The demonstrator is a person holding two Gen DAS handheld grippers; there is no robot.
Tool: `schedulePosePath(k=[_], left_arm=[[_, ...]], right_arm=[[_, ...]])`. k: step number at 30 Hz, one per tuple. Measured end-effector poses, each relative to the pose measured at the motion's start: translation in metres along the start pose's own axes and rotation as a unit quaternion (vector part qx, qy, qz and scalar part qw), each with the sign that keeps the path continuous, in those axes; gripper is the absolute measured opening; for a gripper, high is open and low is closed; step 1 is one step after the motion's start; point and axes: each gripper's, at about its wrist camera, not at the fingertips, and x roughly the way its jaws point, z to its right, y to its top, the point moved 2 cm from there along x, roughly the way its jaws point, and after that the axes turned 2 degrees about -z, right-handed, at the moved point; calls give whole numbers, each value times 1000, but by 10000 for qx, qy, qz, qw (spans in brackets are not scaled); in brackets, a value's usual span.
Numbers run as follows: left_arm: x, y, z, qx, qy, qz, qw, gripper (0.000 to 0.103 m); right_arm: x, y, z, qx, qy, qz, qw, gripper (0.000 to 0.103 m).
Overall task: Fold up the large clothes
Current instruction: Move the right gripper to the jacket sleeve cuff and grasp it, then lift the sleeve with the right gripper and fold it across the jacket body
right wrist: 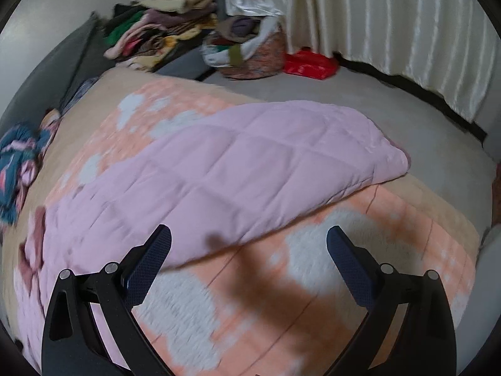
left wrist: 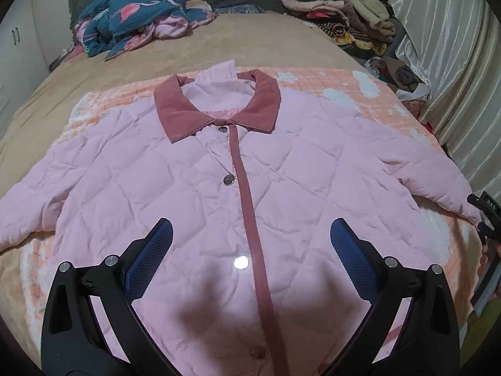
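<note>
Pink quilted jacket (left wrist: 175, 188) lies flat, front up, on a peach-and-white blanket (left wrist: 369, 94) spread over the bed (left wrist: 256, 40). Dusty-rose collar (left wrist: 175, 116) sits at the far end, a matching placket strip (left wrist: 247, 206) runs down the middle, metal snaps (left wrist: 228, 179) just left of it, closed at the top. Both sleeves are spread out sideways; the right-hand sleeve (right wrist: 281, 156) reaches toward the bed edge, its cuff (right wrist: 397, 156) resting on the blanket.

Left tool (left wrist: 250, 250) hangs over the lower front of the jacket, fingers spread wide, blue pads (left wrist: 150, 260) facing each other, nothing between them. Its shadow falls on the fabric near the placket.

Right tool (right wrist: 249, 260) hovers over the blanket just beside the lower edge of that sleeve, fingers also wide apart and gripping nothing. Left fingertip overlaps the sleeve edge in view; contact cannot be told. Right wrist view is motion-blurred. A bit of this tool also shows at the far right edge of the left wrist view.

Elsewhere on the bed: a crumpled teal-and-pink quilt (left wrist: 134, 15) near the headboard end, well apart from the jacket. A stack of assorted clothes (left wrist: 338, 9) sits at the far corner. A basket of clothes (right wrist: 250, 53) and a red package (right wrist: 310, 64) sit on the floor by the pale curtain (right wrist: 391, 25).
</note>
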Motion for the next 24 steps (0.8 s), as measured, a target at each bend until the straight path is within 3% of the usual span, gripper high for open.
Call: schedulePosePath(k=[7,14,16,17,18,21,24], left_arm=[[21,8,-9,-31,203,-118,9997,94],[36,13,-31,-165,413,-293,9986,94],[38,14,-39,-224,431,-307,9983,94],[38,15,-43,-236,437,-297,9983,94],[38,16,-46,-247,440,-278,9983,94],[36,18,-60,-303,512,-218,9980,94],[36,22,-73,-355,557,-269,9974,94]], right_arm=[[43,23,46,1115,350,-284,9927,99],[57,40,77,1874,601,-81,9804,92],[55,45,81,1874,472,65,9811,70],[53,49,80,1757,579,160,9826,44],[51,53,76,1607,641,186,9847,34],[30,68,58,1055,649,425,9914,23],[-5,82,27,421,729,894,9924,19]])
